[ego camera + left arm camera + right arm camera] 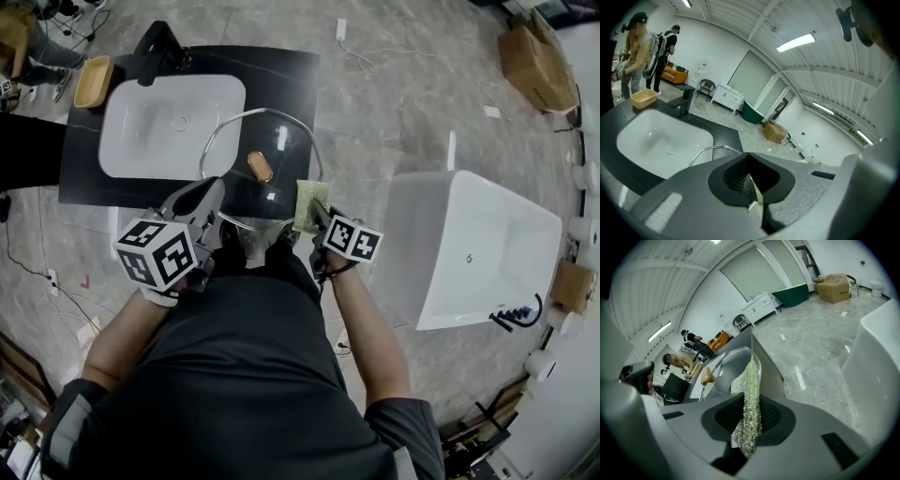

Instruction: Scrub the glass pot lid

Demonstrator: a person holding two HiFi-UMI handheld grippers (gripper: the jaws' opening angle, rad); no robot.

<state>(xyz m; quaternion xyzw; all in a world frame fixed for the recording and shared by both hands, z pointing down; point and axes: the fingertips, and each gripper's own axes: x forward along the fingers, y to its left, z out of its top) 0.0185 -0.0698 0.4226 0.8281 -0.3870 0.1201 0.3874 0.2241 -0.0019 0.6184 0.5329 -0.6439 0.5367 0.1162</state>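
two grippers on the lid at the counter's near right corner

my left gripper [753, 190] has its jaws pressed together on a thin metal edge, which is the rim of the glass pot lid [265, 141]; only that sliver of rim shows between the pads. my right gripper [749, 420] is clamped on a sparkly yellow-green scrub cloth [751, 380], which stands upright out of the jaws, with a short tail hanging below them.

in the head view the cloth touches the lid's near right rim, and the left gripper grips the near rim just to its left. the lid sits over the near right corner of the dark counter [80, 187], with its rim reaching the counter's right edge. its wooden knob [260, 166] points up, near the middle of the glass. i cannot tell whether the lid lies flat on the counter or is tipped up off it.

left of the lid, a white sink basin [169, 127] is sunk into the counter. a black faucet [155, 52] stands at the far edge, and a tan bowl [94, 82] sits at the far left corner. off the counter's right edge, a white bathtub [469, 248] stands on the grey floor. a cardboard box [534, 56] lies farther off. two people [649, 49] stand beyond the counter's far left corner.
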